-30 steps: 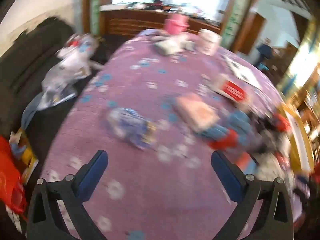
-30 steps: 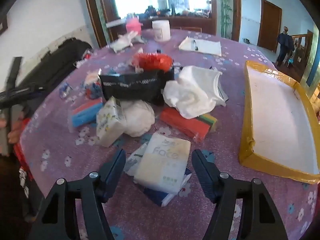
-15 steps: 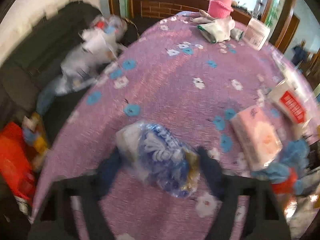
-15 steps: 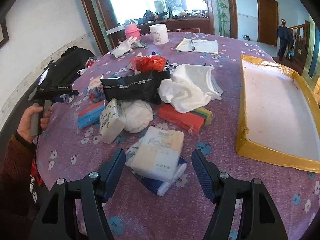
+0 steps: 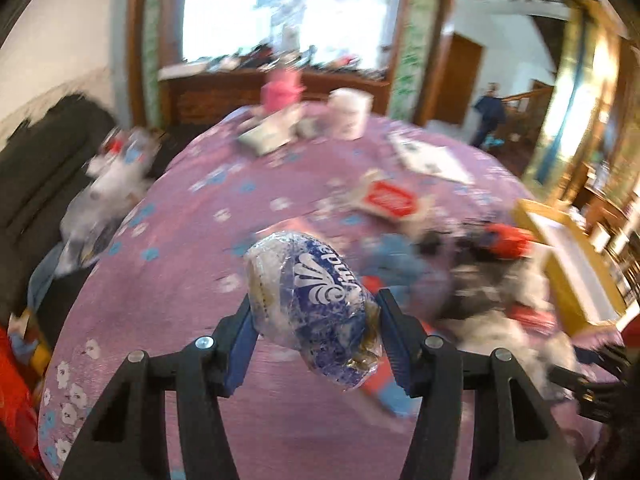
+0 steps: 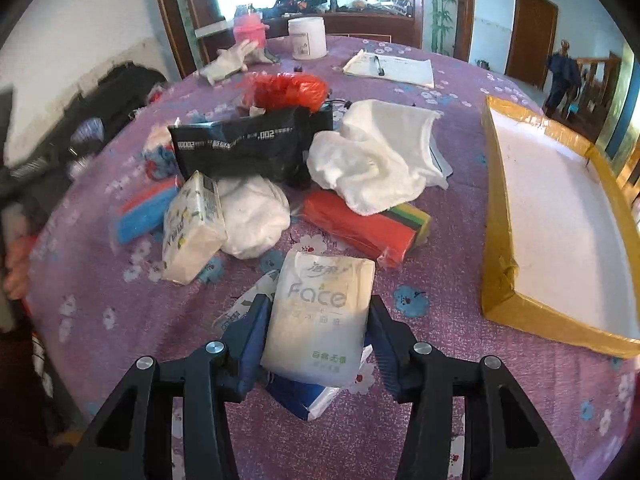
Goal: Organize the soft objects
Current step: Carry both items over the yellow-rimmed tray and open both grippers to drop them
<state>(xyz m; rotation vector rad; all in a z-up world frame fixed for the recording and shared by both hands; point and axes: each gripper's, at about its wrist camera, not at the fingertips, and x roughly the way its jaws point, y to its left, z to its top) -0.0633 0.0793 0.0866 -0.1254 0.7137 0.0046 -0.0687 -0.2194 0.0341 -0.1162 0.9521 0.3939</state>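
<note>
A blue and white plastic-wrapped tissue pack point(image 5: 320, 284) hangs above the purple flowered tablecloth point(image 5: 168, 288). My left gripper point(image 5: 314, 298) is shut on it, and its jaws are still closing. In the right wrist view a white "Face" tissue pack point(image 6: 320, 312) lies on top of a blue pack point(image 6: 296, 394). My right gripper point(image 6: 317, 300) is closing on the white pack, with both pads touching its sides. A shallow yellow-rimmed box point(image 6: 496, 240) with a white floor stands to the right.
A pile lies behind the white pack: floral tissue pack point(image 6: 192, 228), white bundle point(image 6: 256, 216), red sponge stack point(image 6: 360, 228), white cloth point(image 6: 376, 156), black pouch point(image 6: 240, 148), red bag point(image 6: 288, 88). A white jar point(image 6: 307, 38) and notepad point(image 6: 392, 68) sit farther back.
My left gripper shut on the blue and white pack, lifted it off the cloth and swung right. My right gripper's jaws narrowed onto the white "Face" pack.
</note>
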